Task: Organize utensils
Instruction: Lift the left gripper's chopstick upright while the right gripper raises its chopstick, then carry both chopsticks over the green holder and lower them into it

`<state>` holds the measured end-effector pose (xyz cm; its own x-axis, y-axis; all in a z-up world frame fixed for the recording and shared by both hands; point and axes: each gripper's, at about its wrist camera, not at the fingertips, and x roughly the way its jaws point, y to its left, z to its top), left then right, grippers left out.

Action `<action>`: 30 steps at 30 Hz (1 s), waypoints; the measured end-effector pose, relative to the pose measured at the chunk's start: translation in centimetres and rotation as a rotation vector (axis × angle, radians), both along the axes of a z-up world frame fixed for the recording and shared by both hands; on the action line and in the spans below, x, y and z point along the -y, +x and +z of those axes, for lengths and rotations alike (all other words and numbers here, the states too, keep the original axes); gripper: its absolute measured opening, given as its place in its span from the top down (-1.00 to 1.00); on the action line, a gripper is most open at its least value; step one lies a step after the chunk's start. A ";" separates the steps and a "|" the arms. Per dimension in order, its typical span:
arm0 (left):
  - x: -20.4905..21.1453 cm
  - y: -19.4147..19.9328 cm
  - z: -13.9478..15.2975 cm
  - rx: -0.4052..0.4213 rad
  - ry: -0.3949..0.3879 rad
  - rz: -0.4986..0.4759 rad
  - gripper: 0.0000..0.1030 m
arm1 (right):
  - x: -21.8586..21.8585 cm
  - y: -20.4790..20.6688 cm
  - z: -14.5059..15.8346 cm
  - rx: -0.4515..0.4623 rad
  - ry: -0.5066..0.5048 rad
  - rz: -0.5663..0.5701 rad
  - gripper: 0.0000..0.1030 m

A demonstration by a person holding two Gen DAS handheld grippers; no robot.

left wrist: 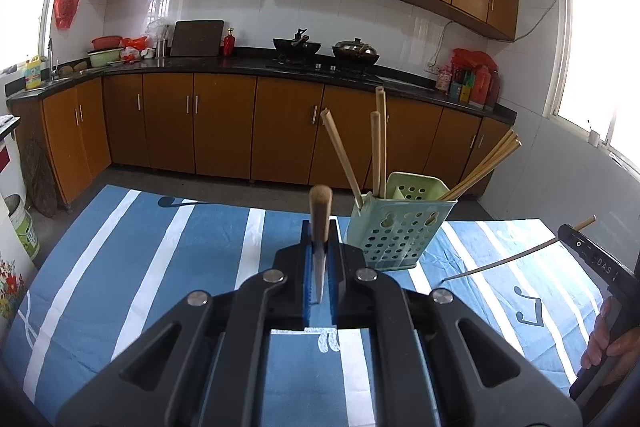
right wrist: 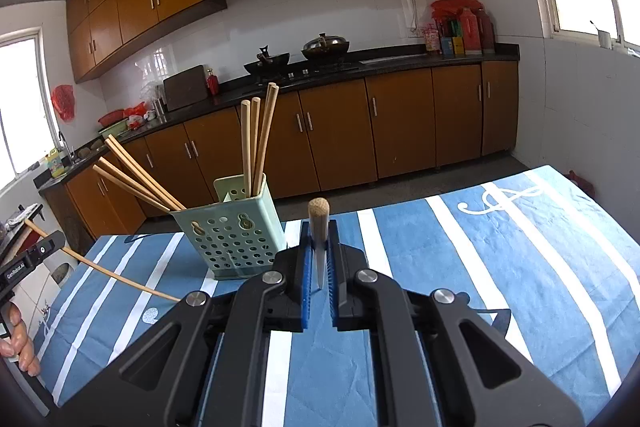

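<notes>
A light green perforated utensil holder (left wrist: 394,227) stands on the blue striped tablecloth (left wrist: 160,251) with several wooden chopsticks (left wrist: 378,143) upright or leaning in it. It also shows in the right wrist view (right wrist: 230,227). My left gripper (left wrist: 320,259) is shut on a single chopstick (left wrist: 320,211) that points forward, just left of the holder. My right gripper (right wrist: 319,255) is shut on another chopstick (right wrist: 318,217), to the right of the holder. The right gripper (left wrist: 600,267) shows at the right edge of the left view, the left gripper (right wrist: 28,259) at the left edge of the right view.
The table ends just behind the holder. Beyond it lie a grey floor (left wrist: 200,179) and a kitchen counter with brown cabinets (left wrist: 224,123), woks (left wrist: 298,45) and bottles. A white bucket (left wrist: 20,223) stands left of the table.
</notes>
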<state>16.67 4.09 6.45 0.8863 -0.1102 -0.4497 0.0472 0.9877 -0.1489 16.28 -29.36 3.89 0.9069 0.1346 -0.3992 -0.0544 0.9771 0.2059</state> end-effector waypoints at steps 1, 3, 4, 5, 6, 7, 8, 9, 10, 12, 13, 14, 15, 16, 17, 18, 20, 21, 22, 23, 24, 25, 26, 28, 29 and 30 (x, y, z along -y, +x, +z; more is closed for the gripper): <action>0.2 0.0 0.2 0.005 0.003 -0.003 0.85 | -0.1 0.0 0.1 0.001 -0.001 0.001 0.85; 0.2 0.0 0.4 0.009 0.004 -0.005 0.85 | -0.2 0.0 0.3 0.005 -0.002 0.002 0.85; 0.2 0.1 0.5 0.010 0.004 -0.007 0.85 | -0.2 0.0 0.5 0.008 -0.002 0.004 0.85; 0.3 0.1 0.6 0.011 0.004 -0.009 0.85 | -0.3 0.0 0.6 0.011 -0.003 0.005 0.85; 0.3 0.1 0.7 0.012 0.004 -0.010 0.85 | -0.4 -0.1 0.7 0.014 -0.005 0.006 0.85; 0.4 0.1 0.9 0.014 0.006 -0.010 0.85 | -0.4 0.0 0.8 0.017 -0.006 0.009 0.85; 0.4 0.1 1.0 0.015 0.007 -0.010 0.85 | -0.5 -0.1 1.0 0.021 -0.007 0.013 0.85; 0.5 0.2 1.2 0.017 0.008 -0.012 0.85 | -0.5 -0.1 1.2 0.026 -0.007 0.016 0.85; 0.6 0.2 1.3 0.018 0.008 -0.014 0.85 | -0.5 -0.2 1.4 0.030 -0.006 0.020 0.85; 0.8 0.2 1.8 0.023 0.005 -0.021 0.85 | -0.7 -0.3 2.1 0.046 -0.002 0.029 0.86; 1.0 0.2 2.2 0.029 0.004 -0.027 0.85 | -0.7 -0.4 2.4 0.052 0.002 0.034 0.86; 1.0 0.2 2.4 0.034 0.003 -0.032 0.85 | -0.7 -0.5 2.8 0.062 0.010 0.042 0.86; 1.2 0.2 2.8 0.042 0.001 -0.038 0.85 | -0.7 -0.5 3.3 0.072 0.019 0.049 0.86; 1.4 0.2 3.3 0.050 -0.002 -0.045 0.85 | -0.8 -0.5 3.8 0.084 0.029 0.056 0.86; 1.6 0.2 4.0 0.062 -0.007 -0.054 0.85 | -0.8 -0.5 4.3 0.094 0.039 0.061 0.86; 1.8 0.2 4.3 0.069 -0.011 -0.059 0.85 | -0.8 -0.5 4.9 0.109 0.050 0.067 0.86; 2.2 0.3 5.7 0.094 -0.027 -0.075 0.85 | -0.9 -0.5 6.0 0.139 0.066 0.077 0.86; 2.3 0.3 6.2 0.105 -0.032 -0.081 0.85 | -1.1 -0.5 6.6 0.158 0.071 0.080 0.86; 2.6 0.4 6.9 0.120 -0.037 -0.087 0.85 | -1.2 -0.5 7.2 0.177 0.075 0.085 0.86; 2.8 0.5 7.7 0.137 -0.041 -0.092 0.85 | -1.5 -0.5 8.0 0.200 0.079 0.090 0.86; 2.9 0.6 8.1 0.146 -0.043 -0.095 0.85 | -1.7 -0.4 8.7 0.221 0.083 0.095 0.86; 3.2 0.7 8.9 0.161 -0.048 -0.099 0.85 | -1.8 -0.3 9.2 0.238 0.085 0.098 0.86; 3.5 0.9 9.5 0.176 -0.050 -0.099 0.85 | -2.1 -0.1 9.9 0.263 0.087 0.100 0.86; 3.8 1.3 10.7 0.203 -0.057 -0.098 0.85 | -2.4 0.3 11.0 0.298 0.092 0.102 0.86; 4.0 1.6 11.2 0.216 -0.060 -0.096 0.85 | -2.6 0.6 11.5 0.319 0.096 0.102 0.86; 4.1 1.9 11.6 0.225 -0.060 -0.094 0.85 | -2.8 1.0 12.0 0.335 0.097 0.099 0.86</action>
<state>18.60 -0.02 18.03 0.9481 -0.2171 -0.2321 0.1767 0.9671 -0.1829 17.26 -26.57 15.85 0.9660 0.2508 -0.0630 -0.2277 0.9404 0.2526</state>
